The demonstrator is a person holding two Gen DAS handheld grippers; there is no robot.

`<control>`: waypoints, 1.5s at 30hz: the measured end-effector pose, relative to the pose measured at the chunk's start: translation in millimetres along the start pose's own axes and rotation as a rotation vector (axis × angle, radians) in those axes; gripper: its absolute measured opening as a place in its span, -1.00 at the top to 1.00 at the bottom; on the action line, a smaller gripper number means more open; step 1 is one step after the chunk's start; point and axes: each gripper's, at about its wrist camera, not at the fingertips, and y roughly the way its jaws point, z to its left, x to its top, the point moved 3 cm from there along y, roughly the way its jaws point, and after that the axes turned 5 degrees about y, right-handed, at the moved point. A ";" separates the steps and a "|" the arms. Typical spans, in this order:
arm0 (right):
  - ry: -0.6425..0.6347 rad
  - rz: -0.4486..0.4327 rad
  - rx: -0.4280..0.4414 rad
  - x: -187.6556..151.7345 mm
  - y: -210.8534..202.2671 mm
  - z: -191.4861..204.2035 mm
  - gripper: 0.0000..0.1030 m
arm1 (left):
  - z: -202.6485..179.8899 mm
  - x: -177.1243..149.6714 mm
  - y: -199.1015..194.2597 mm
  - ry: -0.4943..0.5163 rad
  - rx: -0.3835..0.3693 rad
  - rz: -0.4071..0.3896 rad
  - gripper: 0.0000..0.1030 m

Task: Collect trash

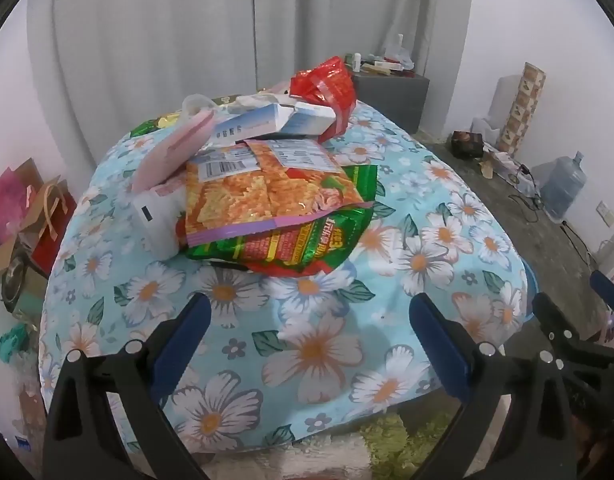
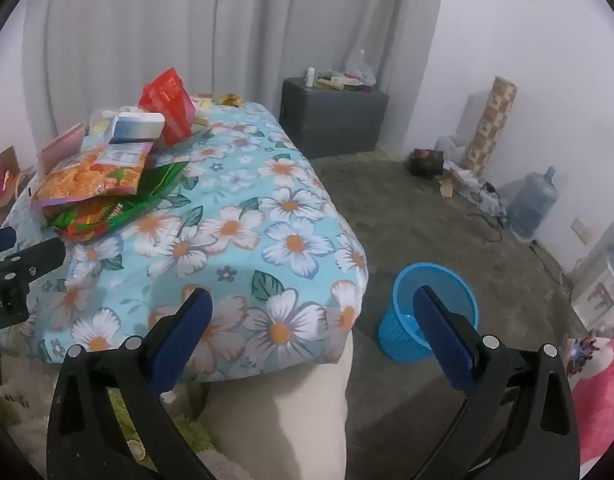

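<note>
Pile of trash sitting on the worktop, the one under the flowery cloth, toward the far-left side as seen from the right wrist view. Orange snack bag on top, green wrapper poking out underneath, red bag standing at the back, couple of small cardboard boxes stacked between. Blue bin down on the floor just past the right corner of the worktop, looks mostly empty from here.

Left hand-held gripper spread wide, nothing in it, hanging over the near edge well short of the pile. Right hand-held gripper also wide and empty, pointed more at the gap between worktop corner and bin.

Handling guess: wrappers probably weigh next to nothing, crinkly and slick, so likely to slide or fold instead of lifting clean. Best bet looks like pinching the orange bag at its near sealed edge, the purple strip, where the film is doubled and flatter. Grabbing mid-bag would likely just squash air. Boxes stiffer, easier to clamp across the narrow sides, but light enough to get knocked off the stack. Could drag the green wrapper along when lifting the top bag, since the two overlap.
</note>
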 end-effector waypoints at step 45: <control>-0.012 -0.009 -0.059 -13.1 -2.3 -50.1 -0.87 | -10.1 1.8 -3.8 0.026 -0.025 -0.014 -0.89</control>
